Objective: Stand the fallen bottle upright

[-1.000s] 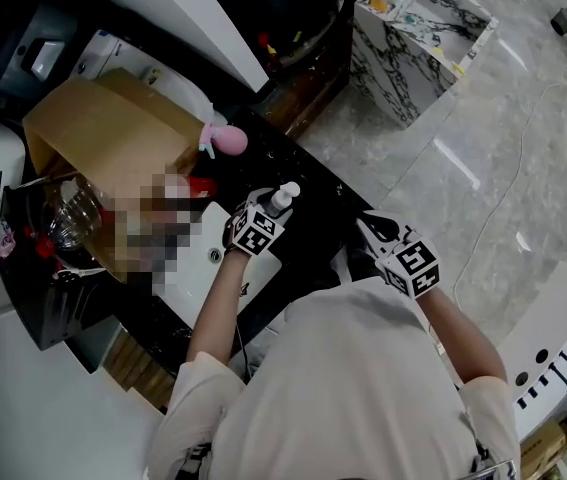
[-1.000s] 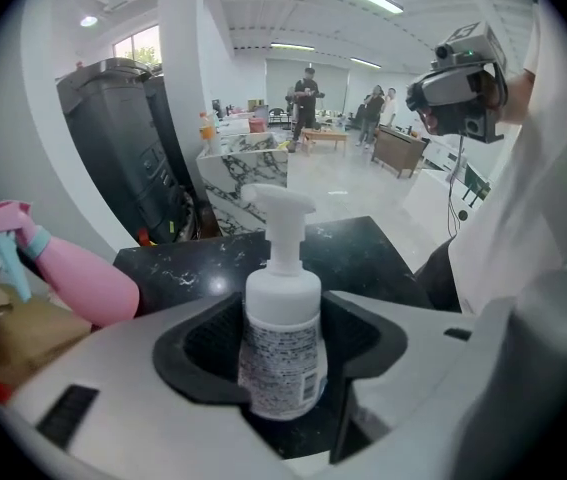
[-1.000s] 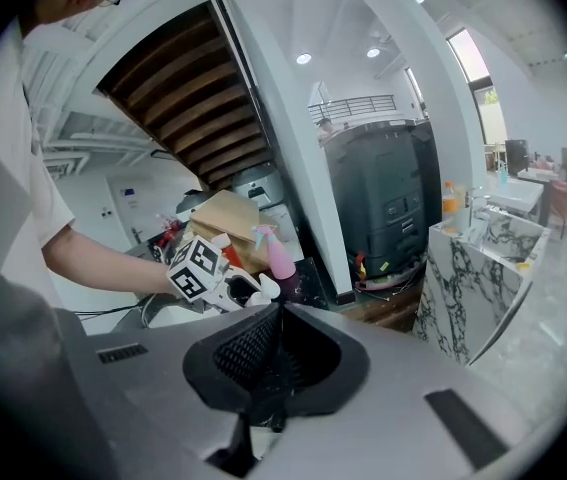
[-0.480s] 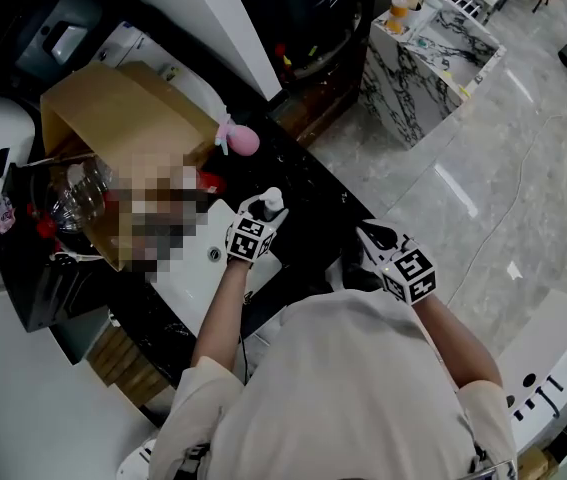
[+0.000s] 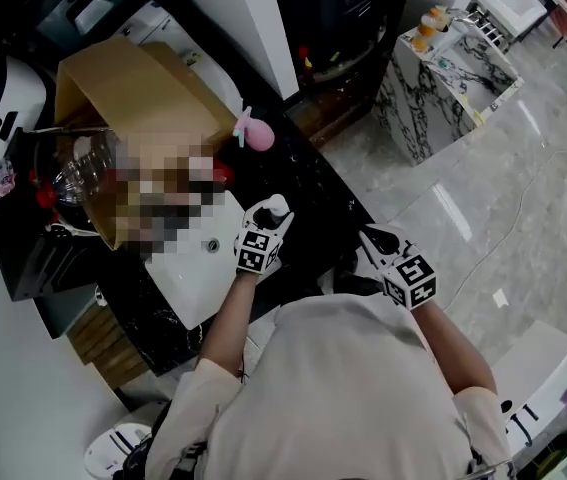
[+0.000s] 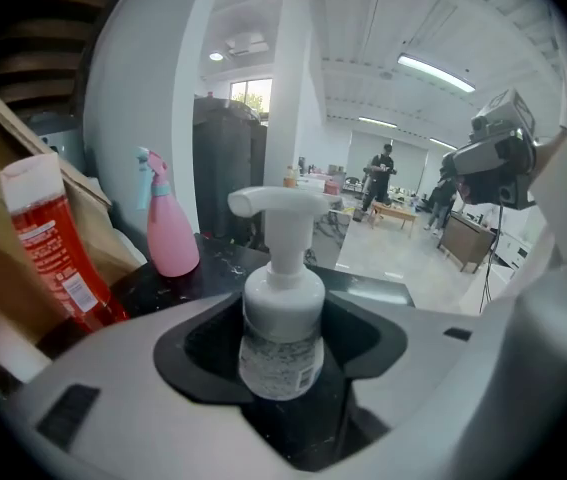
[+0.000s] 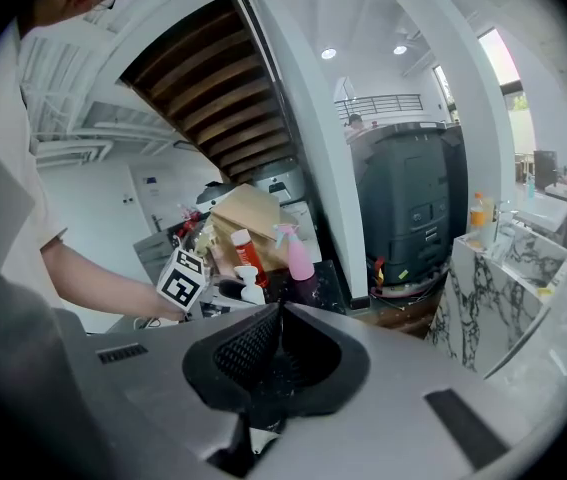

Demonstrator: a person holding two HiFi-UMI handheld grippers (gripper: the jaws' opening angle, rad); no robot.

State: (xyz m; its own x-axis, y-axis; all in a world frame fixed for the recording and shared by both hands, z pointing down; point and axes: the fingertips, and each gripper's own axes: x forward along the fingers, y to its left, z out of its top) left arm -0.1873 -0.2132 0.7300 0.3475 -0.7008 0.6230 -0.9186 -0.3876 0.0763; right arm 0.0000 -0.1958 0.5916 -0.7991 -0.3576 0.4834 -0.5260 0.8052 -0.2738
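A small clear pump bottle (image 6: 281,318) with a white pump head stands upright between the jaws of my left gripper (image 6: 281,353), and the pads press on its body. In the head view the bottle (image 5: 277,208) sits over the black counter (image 5: 315,200), just ahead of the left gripper (image 5: 273,220). Its base is hidden, so I cannot tell whether it rests on the counter. My right gripper (image 7: 278,313) is shut with nothing in it and hangs to the right of the bottle (image 7: 251,286), off the counter's near corner (image 5: 368,240).
A pink spray bottle (image 5: 257,133) stands at the counter's far edge, and a red bottle (image 6: 53,248) leans by a cardboard box (image 5: 133,88). A white basin (image 5: 188,268) lies left of my left gripper. The floor beyond is grey marble, with a marble block (image 5: 443,78).
My left gripper has rolled and risen a little with the pump bottle, which went from tilted to upright. The right gripper has kept its place.
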